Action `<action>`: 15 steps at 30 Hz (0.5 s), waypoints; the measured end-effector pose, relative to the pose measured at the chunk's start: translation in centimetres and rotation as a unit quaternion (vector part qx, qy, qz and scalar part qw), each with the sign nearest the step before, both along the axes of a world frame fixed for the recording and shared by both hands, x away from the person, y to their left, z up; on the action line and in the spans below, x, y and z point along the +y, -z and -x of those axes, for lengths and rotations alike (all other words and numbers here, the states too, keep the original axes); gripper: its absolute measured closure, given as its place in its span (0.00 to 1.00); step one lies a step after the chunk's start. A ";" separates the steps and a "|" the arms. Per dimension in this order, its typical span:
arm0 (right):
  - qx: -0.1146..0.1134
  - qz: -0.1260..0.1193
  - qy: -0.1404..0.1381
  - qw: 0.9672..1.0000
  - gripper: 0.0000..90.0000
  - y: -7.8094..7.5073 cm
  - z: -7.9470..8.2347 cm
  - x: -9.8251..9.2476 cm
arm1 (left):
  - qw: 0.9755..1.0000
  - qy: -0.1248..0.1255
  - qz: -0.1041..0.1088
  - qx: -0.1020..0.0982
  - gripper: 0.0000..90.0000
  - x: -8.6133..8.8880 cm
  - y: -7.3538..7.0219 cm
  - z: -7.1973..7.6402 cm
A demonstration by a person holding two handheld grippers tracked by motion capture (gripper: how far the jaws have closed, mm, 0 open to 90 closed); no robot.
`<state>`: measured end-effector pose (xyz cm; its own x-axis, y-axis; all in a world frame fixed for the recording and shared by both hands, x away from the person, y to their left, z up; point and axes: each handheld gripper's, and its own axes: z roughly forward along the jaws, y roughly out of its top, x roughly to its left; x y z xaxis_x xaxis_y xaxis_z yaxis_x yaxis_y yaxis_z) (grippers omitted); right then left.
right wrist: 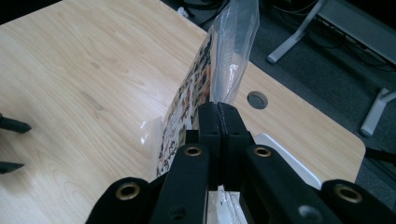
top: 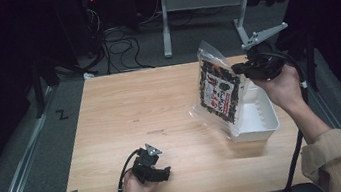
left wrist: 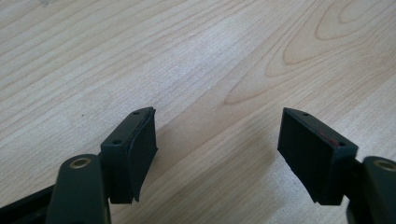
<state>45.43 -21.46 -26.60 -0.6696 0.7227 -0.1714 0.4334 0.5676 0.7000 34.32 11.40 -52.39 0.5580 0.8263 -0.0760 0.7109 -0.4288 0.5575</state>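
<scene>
A clear plastic bag with a black, red and white printed pack inside hangs tilted above the right side of the wooden table. My right gripper is shut on the bag's right edge, and a hand holds it up over a white bin. In the right gripper view the jaws press together on the clear film, and the bag rises ahead of them. My left gripper rests near the table's front edge. It stands open over bare wood with nothing between its fingers.
The white bin sits at the table's right edge, under the bag's lower corner. A round hole is cut in the tabletop's far corner. Cables and a grey desk frame lie on the floor beyond the table.
</scene>
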 end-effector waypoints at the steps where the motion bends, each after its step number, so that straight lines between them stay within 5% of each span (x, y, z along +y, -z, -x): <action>1: -0.003 -0.002 0.001 1.000 1.00 -0.1 -0.1 0.0 | 1.000 0.000 0.000 0.000 0.32 0.0 0.0 0.0; 15: -0.037 0.006 0.051 0.998 1.00 -1.2 -1.4 -1.6 | 1.000 -0.002 0.004 -0.002 0.32 0.1 0.0 0.0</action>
<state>46.84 -23.02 -25.43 -0.5772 0.7844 -0.2271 0.4368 0.5316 0.7257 34.32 11.50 -52.37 0.5545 0.8283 -0.0806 0.7106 -0.4208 0.5638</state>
